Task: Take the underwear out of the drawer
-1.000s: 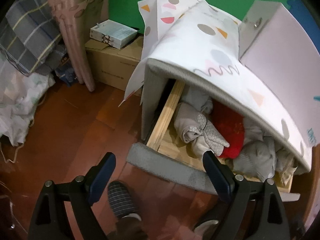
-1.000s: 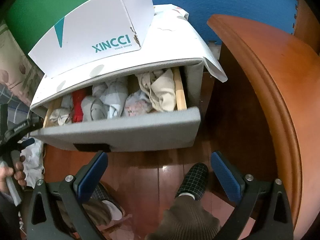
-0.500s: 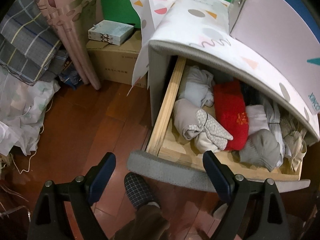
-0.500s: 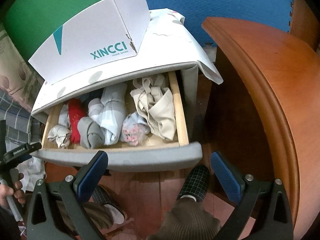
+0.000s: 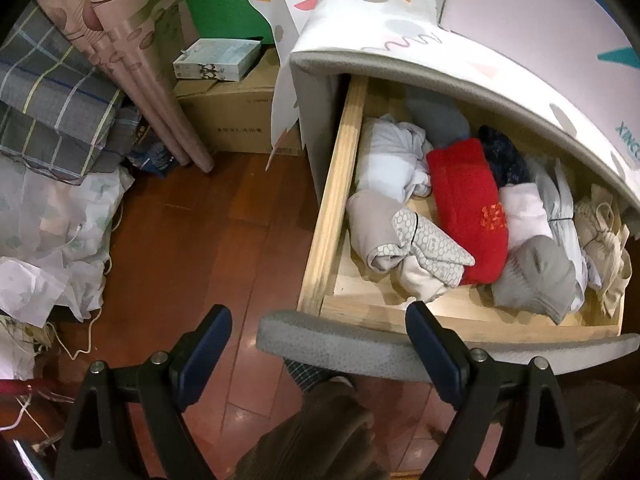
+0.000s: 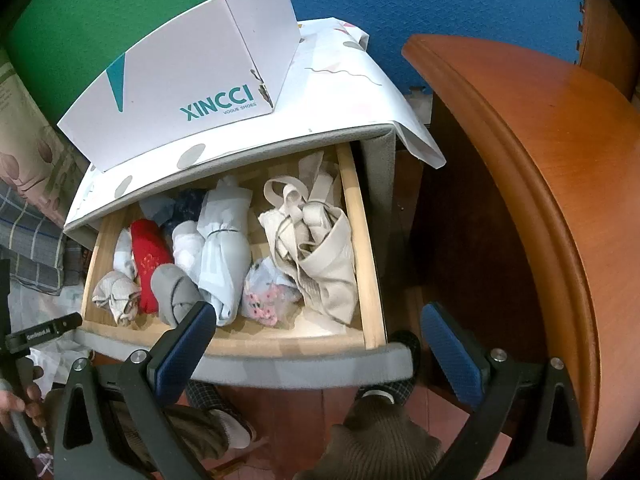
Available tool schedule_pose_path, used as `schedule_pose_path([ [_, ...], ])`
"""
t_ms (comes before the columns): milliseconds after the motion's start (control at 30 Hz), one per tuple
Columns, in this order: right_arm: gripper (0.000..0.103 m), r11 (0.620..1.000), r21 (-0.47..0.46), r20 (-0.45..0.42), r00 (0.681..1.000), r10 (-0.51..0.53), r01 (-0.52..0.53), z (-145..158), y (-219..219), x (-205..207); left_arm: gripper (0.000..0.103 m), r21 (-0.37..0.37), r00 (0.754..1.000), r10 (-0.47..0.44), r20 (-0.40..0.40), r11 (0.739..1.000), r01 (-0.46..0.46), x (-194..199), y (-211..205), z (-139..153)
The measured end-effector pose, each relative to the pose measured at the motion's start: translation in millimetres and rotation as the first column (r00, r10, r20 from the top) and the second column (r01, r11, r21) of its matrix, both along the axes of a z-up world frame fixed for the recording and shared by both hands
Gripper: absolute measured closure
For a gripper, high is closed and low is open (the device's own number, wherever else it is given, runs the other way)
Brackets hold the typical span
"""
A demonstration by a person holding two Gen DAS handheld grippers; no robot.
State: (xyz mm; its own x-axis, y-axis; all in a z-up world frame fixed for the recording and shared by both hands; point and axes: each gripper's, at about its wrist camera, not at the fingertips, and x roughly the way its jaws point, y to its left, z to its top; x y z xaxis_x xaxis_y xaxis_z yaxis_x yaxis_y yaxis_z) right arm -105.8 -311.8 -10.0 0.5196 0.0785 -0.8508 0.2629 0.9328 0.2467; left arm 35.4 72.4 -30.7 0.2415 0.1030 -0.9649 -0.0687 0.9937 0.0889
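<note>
Wooden drawer stands open, rolled underwear untouched inside. My left gripper and right gripper, both spread empty, hover; next I must descend onto one roll.

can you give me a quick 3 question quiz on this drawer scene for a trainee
1. True or false: the drawer is pulled open.
2. What does the red roll touch on its front right? A) grey roll B) shoe box C) floor
3. What does each gripper, left gripper and right gripper, hold?

Key: 1 true; 2 A; 3 nothing, both are open.
</note>
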Motion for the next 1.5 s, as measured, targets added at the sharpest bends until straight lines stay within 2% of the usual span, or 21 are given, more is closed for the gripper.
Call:
schedule_pose_path([
  [300,0.002,1.0,0.007,-0.001,1.0,0.001,-0.001,-1,0,1,0.011,0.069,0.998,-0.049,-0.036,0.996,0.051,-10,-9,2],
  [767,0.002,1.0,0.016,-0.012,1.0,0.007,-0.007,-2,-1,2,0.011,0.084,0.998,-0.057,-0.039,0.995,0.06,-18,-14,3],
  [933,0.002,1.0,0.023,-0.019,1.0,0.009,-0.009,-3,-1,2,0.012,0.03,0.999,-0.033,-0.007,0.999,0.034,-17,-5,0],
  [1033,0.002,1.0,0.013,-0.024,1.0,0.015,-0.014,-4,1,4,0.013,-0.015,1.0,-0.014,-0.015,1.0,0.014,-14,0,-1],
  [1133,0.002,1.0,0.0,-0.03,0.999,0.023,-0.023,-4,4,4,0.013,-0.02,1.0,-0.015,-0.007,1.0,0.014,-15,0,1],
  [1267,0.002,1.0,-0.011,-0.035,0.999,0.028,-0.028,-4,6,5,0.013,0.004,0.998,-0.027,0.062,1.0,0.027,-17,-2,18],
  [1400,0.003,0.999,-0.02,-0.039,0.999,0.033,-0.034,-4,8,5,0.013,-0.044,0.994,-0.025,0.109,0.999,0.03,-14,-7,37],
  [1500,0.003,0.999,-0.024,-0.04,0.999,0.033,-0.034,-5,8,5,0.013,-0.126,0.997,-0.021,0.069,0.992,0.03,-4,-13,36],
])
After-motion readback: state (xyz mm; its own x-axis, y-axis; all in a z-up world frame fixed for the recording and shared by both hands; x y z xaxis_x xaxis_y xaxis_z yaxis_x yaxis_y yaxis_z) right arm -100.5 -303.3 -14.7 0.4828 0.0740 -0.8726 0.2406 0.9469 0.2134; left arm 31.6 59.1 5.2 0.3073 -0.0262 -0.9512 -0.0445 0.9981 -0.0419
